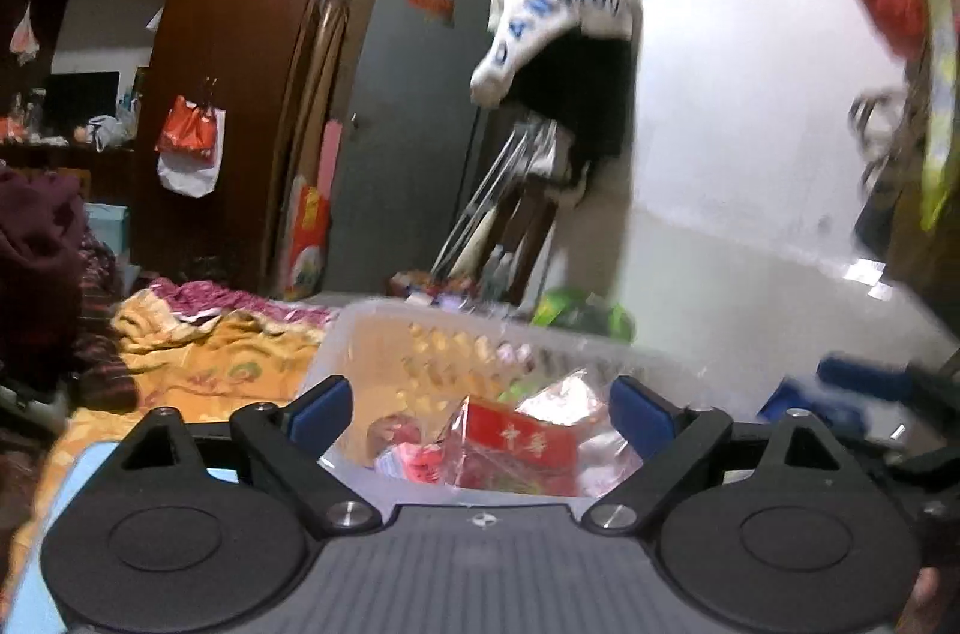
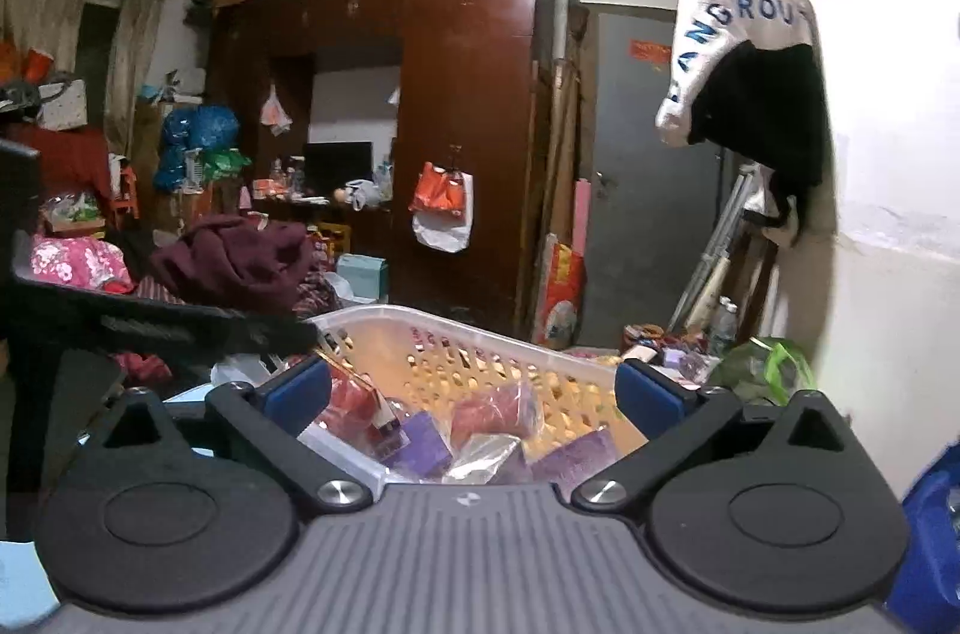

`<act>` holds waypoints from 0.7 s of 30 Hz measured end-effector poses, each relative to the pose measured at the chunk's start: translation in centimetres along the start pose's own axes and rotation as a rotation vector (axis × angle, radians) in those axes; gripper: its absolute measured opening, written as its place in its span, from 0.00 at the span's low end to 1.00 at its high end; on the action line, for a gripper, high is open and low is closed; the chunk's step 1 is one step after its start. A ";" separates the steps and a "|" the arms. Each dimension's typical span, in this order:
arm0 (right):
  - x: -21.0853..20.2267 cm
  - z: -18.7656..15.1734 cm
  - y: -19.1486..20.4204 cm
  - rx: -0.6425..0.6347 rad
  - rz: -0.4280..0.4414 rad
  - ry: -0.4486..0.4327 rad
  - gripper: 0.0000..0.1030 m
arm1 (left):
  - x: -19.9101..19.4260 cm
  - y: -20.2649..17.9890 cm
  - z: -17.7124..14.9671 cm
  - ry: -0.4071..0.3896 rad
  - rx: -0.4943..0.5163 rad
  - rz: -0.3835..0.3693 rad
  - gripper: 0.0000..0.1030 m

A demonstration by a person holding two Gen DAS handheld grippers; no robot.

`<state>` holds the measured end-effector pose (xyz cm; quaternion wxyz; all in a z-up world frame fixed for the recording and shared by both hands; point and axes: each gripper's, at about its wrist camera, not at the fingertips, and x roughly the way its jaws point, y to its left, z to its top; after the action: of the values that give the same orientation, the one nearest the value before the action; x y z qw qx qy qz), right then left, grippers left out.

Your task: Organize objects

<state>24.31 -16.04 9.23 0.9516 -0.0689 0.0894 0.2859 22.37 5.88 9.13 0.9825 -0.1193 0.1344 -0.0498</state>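
Both wrist views, looking forward along the fingers. Your left gripper and right gripper each stand with jaws spread wide and nothing between the blue pads; neither touches any object.

The basket, a pale perforated plastic tub, lies directly ahead of and below both sets of tongs, resting on the patterned orange bedspread. In the right view its long axis appears to run away from you toward the door, its near wall just beyond your fingertips. Neither hand is clearly nearer; both hover above the near edge, the left one toward the basket's left end, the right one more centred.

Contents: in the left view a red box with gold characters sits under clear wrapping. In the right view you see purple boxes, a red wrapped packet and another red box at the left wall. All lie loosely heaped and tilted, not stacked.

Judgement: with jaws free above a filled basket, your next reach probably goes either down into it or aside for another item; the left view is blurred, so fine detail there is uncertain.
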 end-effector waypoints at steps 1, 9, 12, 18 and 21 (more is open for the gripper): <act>-0.3 0.1 0.0 0.001 -0.013 0.006 1.00 | -0.7 0.1 0.0 0.000 -0.007 -0.024 1.00; -3.4 -1.3 0.8 -0.009 -0.197 -0.016 1.00 | -2.1 -2.0 -0.1 0.037 0.070 0.075 1.00; -3.3 -1.3 -0.2 0.048 -0.217 0.007 1.00 | -1.8 -2.5 0.0 0.067 0.110 0.102 1.00; -2.9 -1.9 -1.3 0.104 -0.202 0.050 1.00 | -0.8 -2.7 -0.4 0.119 0.125 0.121 1.00; -2.7 -2.3 -1.1 0.079 -0.206 0.059 1.00 | -1.2 -2.6 -0.9 0.120 0.130 0.141 1.00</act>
<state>22.40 -18.76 7.63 0.9748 -0.0484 0.1213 0.1807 20.85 3.29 9.28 0.9794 -0.0421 0.1976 0.0037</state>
